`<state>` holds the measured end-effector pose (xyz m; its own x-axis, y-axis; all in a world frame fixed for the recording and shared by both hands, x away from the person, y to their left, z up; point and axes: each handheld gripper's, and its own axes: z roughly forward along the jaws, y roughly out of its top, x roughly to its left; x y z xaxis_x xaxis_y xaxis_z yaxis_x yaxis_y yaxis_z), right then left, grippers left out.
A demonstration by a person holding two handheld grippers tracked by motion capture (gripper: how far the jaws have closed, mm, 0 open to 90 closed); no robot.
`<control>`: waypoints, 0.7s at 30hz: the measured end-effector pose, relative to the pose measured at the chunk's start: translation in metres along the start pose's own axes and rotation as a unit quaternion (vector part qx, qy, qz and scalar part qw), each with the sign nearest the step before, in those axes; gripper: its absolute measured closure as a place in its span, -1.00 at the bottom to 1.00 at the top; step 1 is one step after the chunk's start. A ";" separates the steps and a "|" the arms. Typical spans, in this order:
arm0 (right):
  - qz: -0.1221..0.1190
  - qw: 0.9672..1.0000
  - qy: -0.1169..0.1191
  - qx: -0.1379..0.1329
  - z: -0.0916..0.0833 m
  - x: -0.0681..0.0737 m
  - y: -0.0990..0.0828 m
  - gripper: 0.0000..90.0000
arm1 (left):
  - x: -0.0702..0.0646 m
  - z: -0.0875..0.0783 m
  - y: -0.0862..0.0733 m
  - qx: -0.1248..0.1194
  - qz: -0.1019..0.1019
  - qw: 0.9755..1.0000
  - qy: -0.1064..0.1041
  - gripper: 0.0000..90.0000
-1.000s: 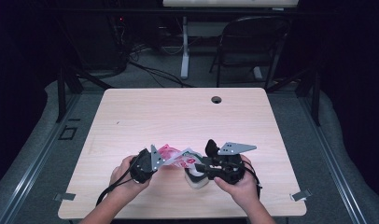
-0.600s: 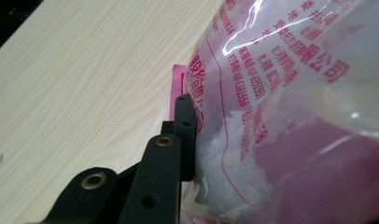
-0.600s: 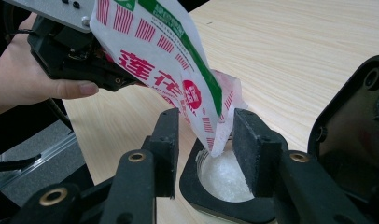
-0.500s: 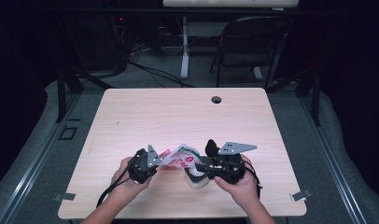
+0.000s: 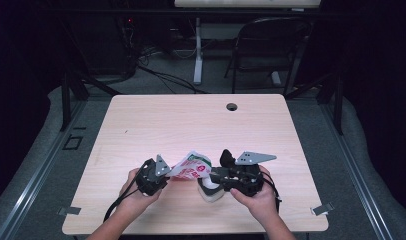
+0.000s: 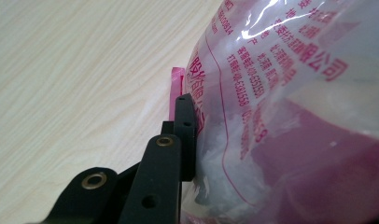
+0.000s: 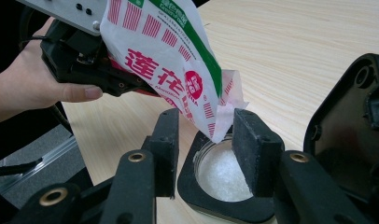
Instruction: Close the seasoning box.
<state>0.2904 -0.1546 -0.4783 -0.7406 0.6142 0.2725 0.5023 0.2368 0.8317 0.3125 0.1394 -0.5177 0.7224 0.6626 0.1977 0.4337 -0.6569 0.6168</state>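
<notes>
Above a round glass jar (image 7: 225, 179), crinkly plastic bag (image 7: 169, 60) tilts.

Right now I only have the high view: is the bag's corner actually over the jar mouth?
Observer: Yes. In the right gripper view the bag's lower corner hangs just above the jar's mouth, between the right tongs.
Operator: Anything in the jar?
Observer: White grains lie in it, below its black rim.
Operator: Left grip?
Observer: The left gripper view shows the left tongs clamped on the bag's clear printed side, beside its pink seal strip.
</notes>
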 end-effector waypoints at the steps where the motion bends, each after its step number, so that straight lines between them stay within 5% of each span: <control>1: 0.000 1.000 0.000 0.000 0.000 0.000 0.000 0.37 | 0.001 0.000 -0.001 0.000 -0.002 1.000 -0.006 0.78; 21: 0.004 1.000 -0.004 -0.004 0.000 0.000 -0.001 0.37 | 0.006 0.005 -0.012 -0.005 -0.047 0.998 -0.033 0.80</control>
<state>0.2904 -0.1548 -0.4789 -0.7330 0.6223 0.2748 0.5040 0.2254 0.8337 0.3146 0.1499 -0.5277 0.7127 0.6957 0.0893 0.4954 -0.5895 0.6380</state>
